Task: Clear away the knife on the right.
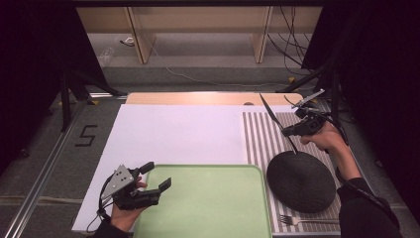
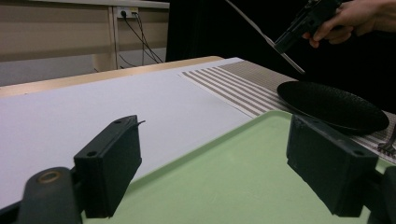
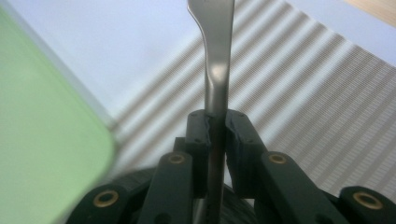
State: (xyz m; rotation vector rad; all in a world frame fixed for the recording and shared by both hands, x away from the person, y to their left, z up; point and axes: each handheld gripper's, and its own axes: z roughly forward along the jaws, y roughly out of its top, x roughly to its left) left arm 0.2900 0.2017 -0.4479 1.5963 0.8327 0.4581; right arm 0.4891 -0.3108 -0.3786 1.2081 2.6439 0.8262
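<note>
Nearest the high camera, the left gripper (image 1: 157, 177) rests at the near left corner of the green tray (image 1: 208, 203), its two black jaws spread wide with nothing between them; the left gripper view shows those blocky matte pads apart, one over the white sheet (image 1: 173, 131) and one over the tray's smooth, shallow, round-cornered bed, which holds nothing. The tray's near edge is cut off at the bottom of the high view. Well apart on the right, the right gripper (image 1: 286, 132) is held above the striped placemat (image 1: 257, 134), its jaws pressed together on a slim metal knife (image 1: 272, 117). In the right gripper view the pads pinch its polished stem, the far end runs off the top of the picture, and the surroundings are blurred. In the high view the knife is a thin dark line slanting up and away, lifted clear of the table. Below it a round, black, finely textured plate (image 1: 301, 181) lies bare on the mat, and a metal fork (image 1: 292, 219) lies at the mat's near edge, its handle partly hidden by the person's dark sleeve (image 1: 364, 210).
</note>
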